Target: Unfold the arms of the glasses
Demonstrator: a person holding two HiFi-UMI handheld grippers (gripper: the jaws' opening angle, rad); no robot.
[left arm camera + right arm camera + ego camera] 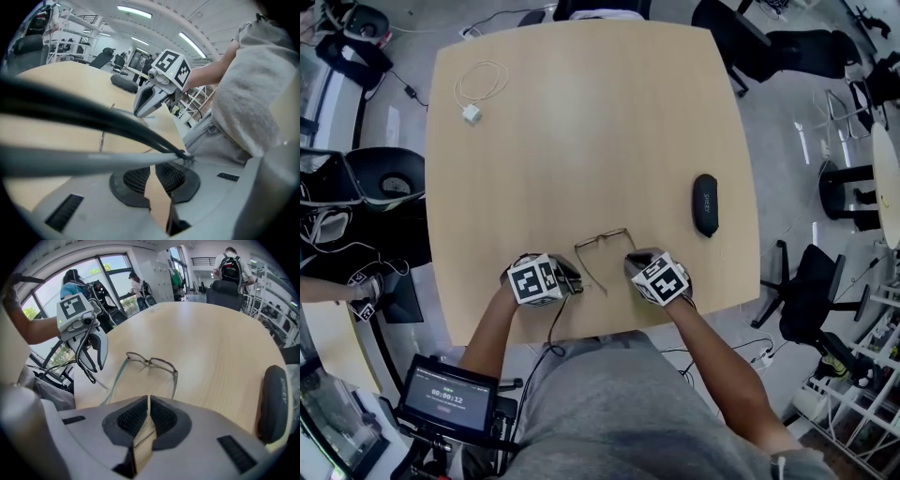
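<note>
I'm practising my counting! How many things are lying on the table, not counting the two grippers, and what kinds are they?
glasses: 1
black case: 1
white charger with cord: 1
Total: 3

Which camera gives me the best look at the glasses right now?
The right gripper view: the glasses lie close ahead, with frame, lenses and both unfolded arms clear. The head view shows them small but whole. The left gripper view catches only what looks like a thin sliver of one arm.
</note>
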